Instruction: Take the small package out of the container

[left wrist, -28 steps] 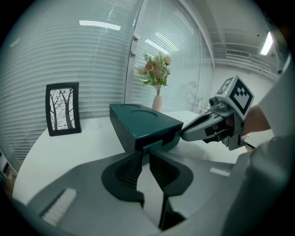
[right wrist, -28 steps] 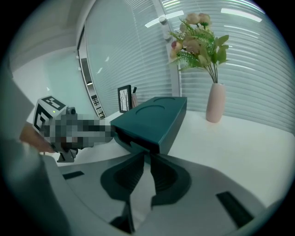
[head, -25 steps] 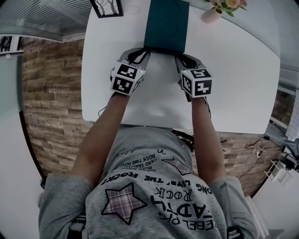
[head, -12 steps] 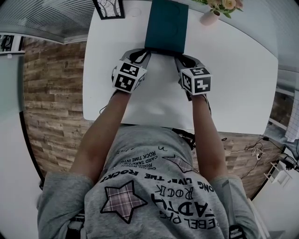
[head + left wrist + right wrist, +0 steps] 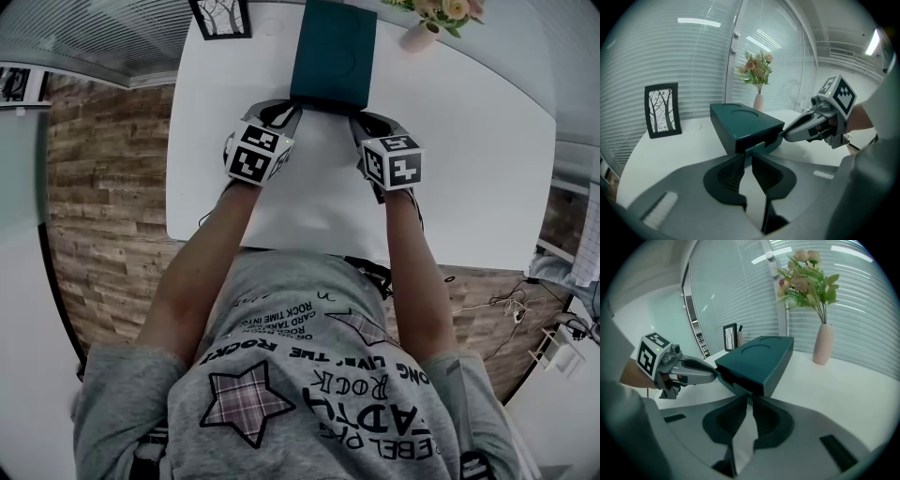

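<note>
Room: wood-plank floor (image 5: pixel 103 187) and a glass wall with slatted blinds (image 5: pixel 693 56) behind the far edge of the table. Surface: white table (image 5: pixel 469 169), mostly bare. A dark teal container (image 5: pixel 334 52) lies flat near the far edge, long side running away from the person, lid with a round recess on top. Framed tree picture (image 5: pixel 217 16) stands far-left of it, pink vase with flowers (image 5: pixel 419 36) far-right, both apart from the container. The container's near end shows a dark slot with a lower lip (image 5: pixel 757 146) sticking out a bit. Left gripper (image 5: pixel 746 155): jaws pressed nearly together, only a thin slit between them, tips on that lip at the near-left corner. Right gripper (image 5: pixel 749 399): same, jaws all but closed, tips on the lip at the near-right corner. Whether either pinches the lip or just butts against it is hard to confirm; it reads as a pinch. Both grippers sit level on the table side, arms straight out. The small package is not visible; the inside of the container is hidden.
</note>
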Available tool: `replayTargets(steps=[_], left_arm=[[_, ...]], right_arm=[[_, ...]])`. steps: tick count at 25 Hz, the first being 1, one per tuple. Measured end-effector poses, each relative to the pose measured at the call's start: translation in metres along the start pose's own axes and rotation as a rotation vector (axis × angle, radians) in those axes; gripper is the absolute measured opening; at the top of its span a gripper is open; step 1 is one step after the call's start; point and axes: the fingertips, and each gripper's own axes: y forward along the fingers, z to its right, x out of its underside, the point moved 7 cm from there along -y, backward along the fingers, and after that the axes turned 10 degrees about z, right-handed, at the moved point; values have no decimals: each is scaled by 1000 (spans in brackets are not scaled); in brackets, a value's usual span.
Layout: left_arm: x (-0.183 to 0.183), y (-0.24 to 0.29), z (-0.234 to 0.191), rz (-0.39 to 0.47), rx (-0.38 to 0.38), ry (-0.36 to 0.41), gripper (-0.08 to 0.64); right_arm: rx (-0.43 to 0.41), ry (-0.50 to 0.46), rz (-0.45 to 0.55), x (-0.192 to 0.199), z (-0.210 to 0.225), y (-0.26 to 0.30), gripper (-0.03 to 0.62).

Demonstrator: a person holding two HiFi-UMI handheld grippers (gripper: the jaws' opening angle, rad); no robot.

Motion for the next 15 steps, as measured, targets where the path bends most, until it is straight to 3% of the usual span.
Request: replayTargets(steps=[15], left_arm=[[6,-12,11,-16,19,17,60]], right_arm=[[-12,2,-18,8,-10,-13,48]])
